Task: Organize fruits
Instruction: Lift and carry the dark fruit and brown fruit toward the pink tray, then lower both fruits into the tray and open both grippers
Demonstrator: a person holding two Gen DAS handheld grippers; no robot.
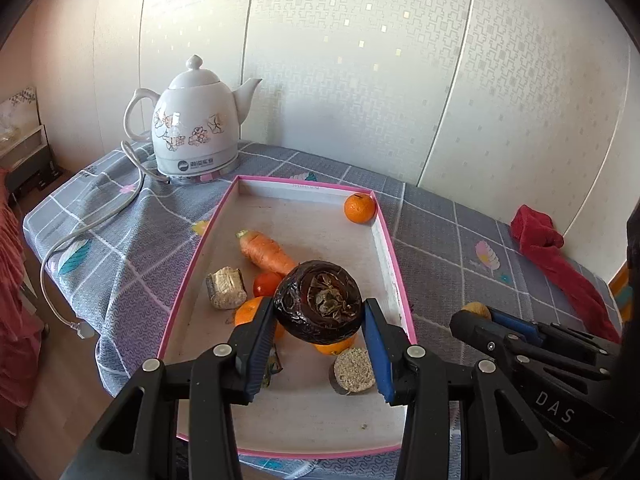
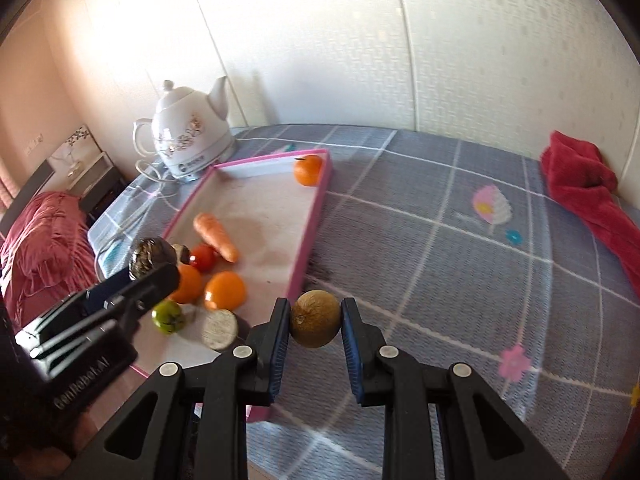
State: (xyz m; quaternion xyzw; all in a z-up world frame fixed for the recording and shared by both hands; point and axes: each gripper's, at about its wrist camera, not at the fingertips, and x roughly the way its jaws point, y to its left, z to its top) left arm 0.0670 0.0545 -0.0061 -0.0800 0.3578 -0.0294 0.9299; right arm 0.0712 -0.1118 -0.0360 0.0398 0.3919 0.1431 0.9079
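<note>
Above the near half of the pink-rimmed tray [image 1: 390,240], the left gripper [image 1: 318,344] clamps a dark purple, wrinkled fruit [image 1: 320,300] between its blue pads, papery calyx facing the camera — probably a mangosteen. It hangs clear of the pieces below, which suggests it is being carried to a spot rather than just set down. Just off the tray's right edge, over the grey checked cloth [image 2: 440,216], the right gripper [image 2: 315,320] pinches a kiwi [image 2: 316,318], brown and fuzzy, squarely across its middle; the grip looks secure. Both fruits are held aloft, so sorting seems to be midway.

Inside the tray lie a carrot [image 1: 266,252], a red tomato [image 1: 267,283], two oranges [image 2: 225,290] near the front and a third orange [image 1: 360,208] alone in the far right corner, perhaps the start of a group. Two corn cob pieces [image 1: 226,288] and a green tomato [image 2: 169,316] sit there too. A white floral kettle [image 1: 196,120] stands beyond the tray, a red towel [image 2: 584,184] far right.
</note>
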